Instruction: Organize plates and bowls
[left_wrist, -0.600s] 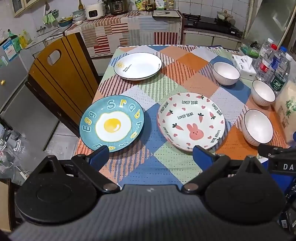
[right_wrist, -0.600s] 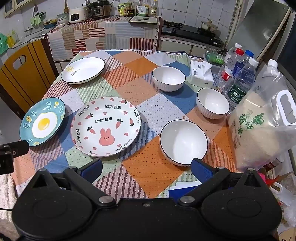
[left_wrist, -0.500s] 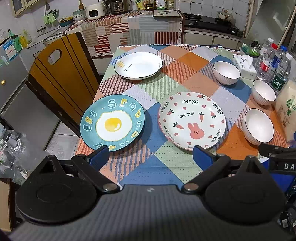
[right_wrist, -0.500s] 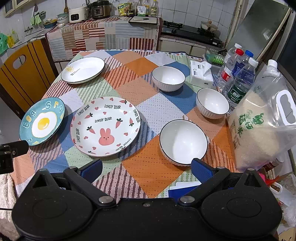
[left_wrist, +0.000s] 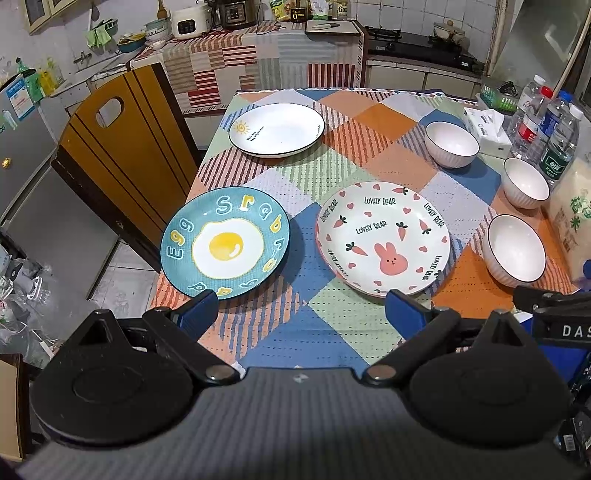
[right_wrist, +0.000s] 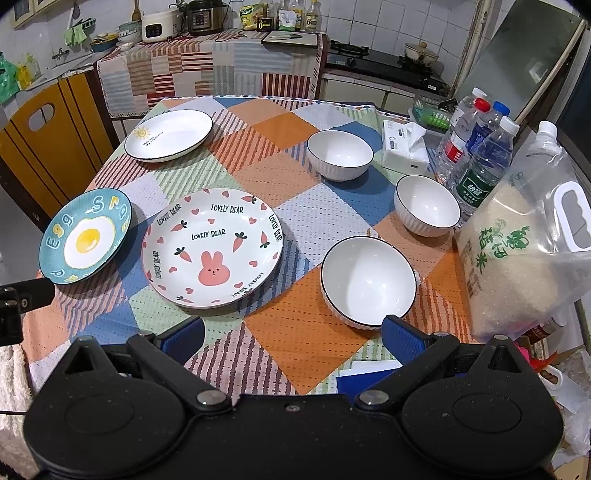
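Three plates lie on the patchwork tablecloth (left_wrist: 354, 155): a blue egg plate (left_wrist: 225, 242) at the left edge, a pink rabbit plate (left_wrist: 382, 238) in the middle and a white sun plate (left_wrist: 277, 129) at the back. Three white bowls stand on the right: near bowl (right_wrist: 368, 280), middle bowl (right_wrist: 426, 205), far bowl (right_wrist: 340, 154). My left gripper (left_wrist: 299, 314) hovers open over the near edge, between the egg and rabbit plates. My right gripper (right_wrist: 291, 338) is open too, its right fingertip beside the near bowl. Neither holds anything.
A bag of rice (right_wrist: 524, 251), several water bottles (right_wrist: 476, 155) and a tissue box (right_wrist: 404, 146) crowd the table's right side. A yellow-brown chair (left_wrist: 118, 147) stands against the left edge. Kitchen counters with appliances run along the back wall.
Both grippers have crept slightly forward toward the dishes; the plates and bowls sit where they were.
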